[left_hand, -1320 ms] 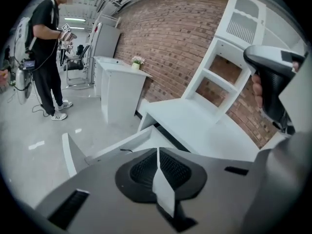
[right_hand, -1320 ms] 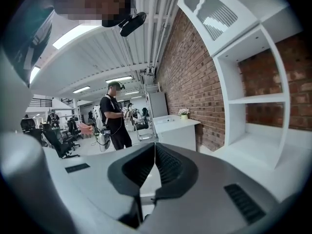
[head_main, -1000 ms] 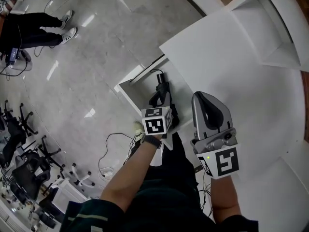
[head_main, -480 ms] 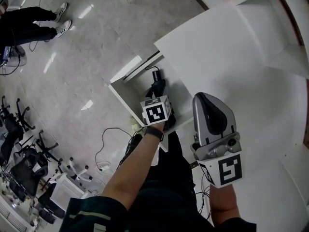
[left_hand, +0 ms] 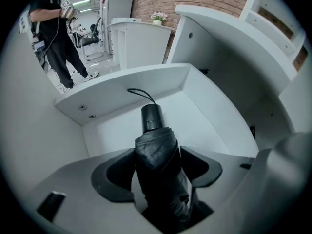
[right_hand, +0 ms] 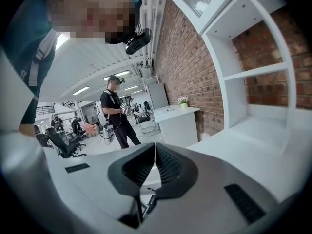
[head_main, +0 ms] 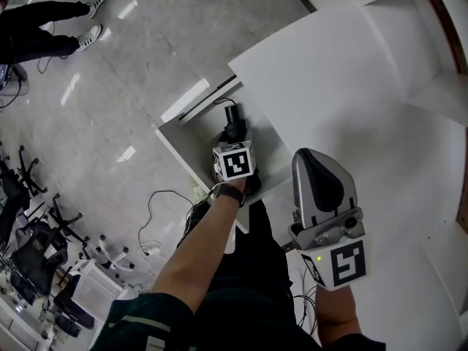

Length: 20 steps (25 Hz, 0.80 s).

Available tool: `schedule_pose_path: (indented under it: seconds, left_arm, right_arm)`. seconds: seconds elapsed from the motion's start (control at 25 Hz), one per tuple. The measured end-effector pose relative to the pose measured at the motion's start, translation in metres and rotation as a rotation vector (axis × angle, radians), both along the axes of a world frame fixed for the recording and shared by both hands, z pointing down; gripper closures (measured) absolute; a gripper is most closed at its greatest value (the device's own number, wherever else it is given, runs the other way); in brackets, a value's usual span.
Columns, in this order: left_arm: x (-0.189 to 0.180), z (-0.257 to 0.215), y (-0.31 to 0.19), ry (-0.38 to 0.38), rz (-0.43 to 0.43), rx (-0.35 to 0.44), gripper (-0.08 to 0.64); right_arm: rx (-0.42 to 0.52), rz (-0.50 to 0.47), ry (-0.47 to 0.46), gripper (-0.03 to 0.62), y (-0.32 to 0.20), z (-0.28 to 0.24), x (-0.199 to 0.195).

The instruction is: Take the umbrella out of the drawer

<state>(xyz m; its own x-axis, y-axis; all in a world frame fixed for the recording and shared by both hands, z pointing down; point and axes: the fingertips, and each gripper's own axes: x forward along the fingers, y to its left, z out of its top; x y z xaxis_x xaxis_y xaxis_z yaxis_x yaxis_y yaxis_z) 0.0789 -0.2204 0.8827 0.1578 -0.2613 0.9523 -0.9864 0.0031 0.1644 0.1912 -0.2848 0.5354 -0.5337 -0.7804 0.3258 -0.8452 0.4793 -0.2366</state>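
Observation:
A folded black umbrella (head_main: 232,125) lies in the open white drawer (head_main: 178,151) below the desk top. My left gripper (head_main: 235,146) points steeply down into the drawer. In the left gripper view the umbrella (left_hand: 157,147) runs between the two dark pads (left_hand: 115,173), handle end and wrist strap pointing away. The left gripper (left_hand: 157,156) has just been opening; its jaws stand wide on either side of the umbrella. My right gripper (head_main: 316,159) hangs over the desk top (head_main: 329,72), shut, with the pads meeting and nothing between them (right_hand: 155,153).
A person (head_main: 40,31) stands on the grey floor at the upper left. Office chairs (head_main: 29,232) and loose cables (head_main: 157,214) lie to the left of the drawer. White shelves (head_main: 439,28) rise against a brick wall behind the desk.
My left hand has sunk deeper into the drawer, down over the umbrella. The right gripper has dropped a little over the desk top.

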Motion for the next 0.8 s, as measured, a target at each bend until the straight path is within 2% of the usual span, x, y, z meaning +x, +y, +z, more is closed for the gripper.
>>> schedule_pose_path:
  seconds: [0.28,0.44,0.56,0.8]
  left_arm:
    - [0.005,0.023,-0.001,-0.028,0.059,-0.082,0.267]
    - [0.001,0.028,0.001,-0.057,0.046,-0.090,0.263]
    - [-0.005,0.026,0.000,-0.037,0.005,-0.083,0.337]
    - [-0.002,0.014,-0.004,0.011,-0.011,-0.057,0.376]
  right_arm:
    - [-0.019,-0.004,0.017,0.588,0.000,0.007,0.005]
    - [-0.031,0.005,0.027,0.588,0.004,0.012,0.010]
    - [-0.037,0.015,0.030,0.588,0.005,0.014,0.013]
    - [-0.039,0.027,0.022,0.588,0.014,0.013,0.012]
